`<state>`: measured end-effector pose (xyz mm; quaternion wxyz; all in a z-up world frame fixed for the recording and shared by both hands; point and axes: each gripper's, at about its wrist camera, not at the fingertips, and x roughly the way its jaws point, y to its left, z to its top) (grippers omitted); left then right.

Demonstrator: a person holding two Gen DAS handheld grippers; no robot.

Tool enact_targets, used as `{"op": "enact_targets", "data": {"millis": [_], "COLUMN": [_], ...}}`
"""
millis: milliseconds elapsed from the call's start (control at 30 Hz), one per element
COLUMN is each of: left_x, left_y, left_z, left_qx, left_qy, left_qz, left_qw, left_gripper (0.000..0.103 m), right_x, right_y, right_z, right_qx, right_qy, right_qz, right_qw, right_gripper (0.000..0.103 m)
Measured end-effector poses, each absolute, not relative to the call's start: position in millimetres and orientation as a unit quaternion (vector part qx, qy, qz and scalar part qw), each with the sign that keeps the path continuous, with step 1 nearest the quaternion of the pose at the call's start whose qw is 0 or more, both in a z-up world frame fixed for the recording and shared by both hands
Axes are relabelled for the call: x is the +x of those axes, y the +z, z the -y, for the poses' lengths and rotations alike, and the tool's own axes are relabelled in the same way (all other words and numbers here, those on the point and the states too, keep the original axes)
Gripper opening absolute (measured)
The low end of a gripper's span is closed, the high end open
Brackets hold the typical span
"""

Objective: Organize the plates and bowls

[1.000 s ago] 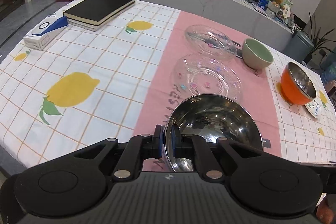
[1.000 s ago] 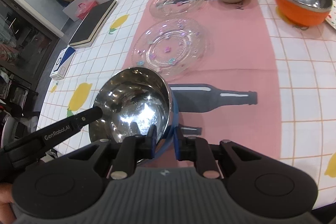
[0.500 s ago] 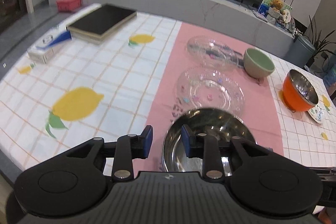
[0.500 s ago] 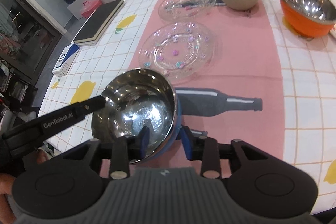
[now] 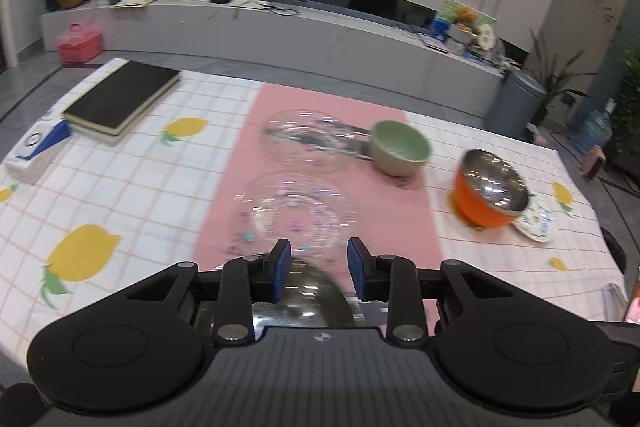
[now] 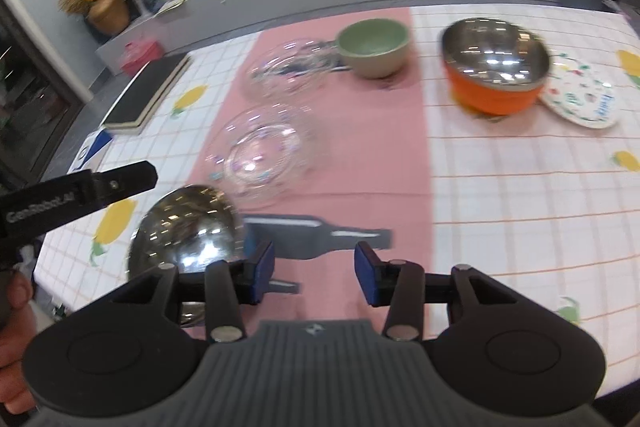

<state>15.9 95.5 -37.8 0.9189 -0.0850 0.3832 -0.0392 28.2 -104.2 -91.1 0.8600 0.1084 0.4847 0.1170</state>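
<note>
Blue-padded jaws on the right gripper (image 6: 315, 277) are spreading with nothing between them, above the pink runner (image 6: 372, 155) of a lemon-print tablecloth (image 6: 520, 187); the left gripper (image 5: 319, 269) also stands parted and empty. Just beside the right gripper's left finger (image 6: 262, 271) sits a steel bowl (image 6: 188, 227), free of both tools. Beyond it lie two clear glass plates, the nearer (image 6: 260, 157) and the farther (image 6: 286, 73), then a green bowl (image 6: 374, 47), an orange-sided steel bowl (image 6: 494, 67) and a small patterned plate (image 6: 580, 99). A black book (image 5: 120, 99) rests at the table's far left
</note>
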Motion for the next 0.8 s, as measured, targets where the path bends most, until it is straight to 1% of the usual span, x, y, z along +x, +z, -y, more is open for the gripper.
{"op": "enact_targets", "data": {"millis": [200, 600, 800], "left_x": [30, 53, 65], "left_y": [-40, -48, -55], "left_z": [-51, 21, 43], "left_qx": [-0.07, -0.055, -0.043], "left_qy": [-0.068, -0.109, -0.115], "left_qz": [-0.402, -0.408, -0.391], "left_qw": [0.91, 0.905, 0.912], "left_gripper": [0.036, 0.037, 0.037], "right_x": [31, 40, 50], "right_y": [-92, -95, -93], "right_z": [147, 216, 237], "right_qx": [0.117, 0.13, 0.123], "right_qy": [0.066, -0.013, -0.018], "right_qz": [-0.484, -0.476, -0.46], "right_qw": [0.865, 0.87, 0.879], "right_gripper": [0.045, 0.046, 0.048]}}
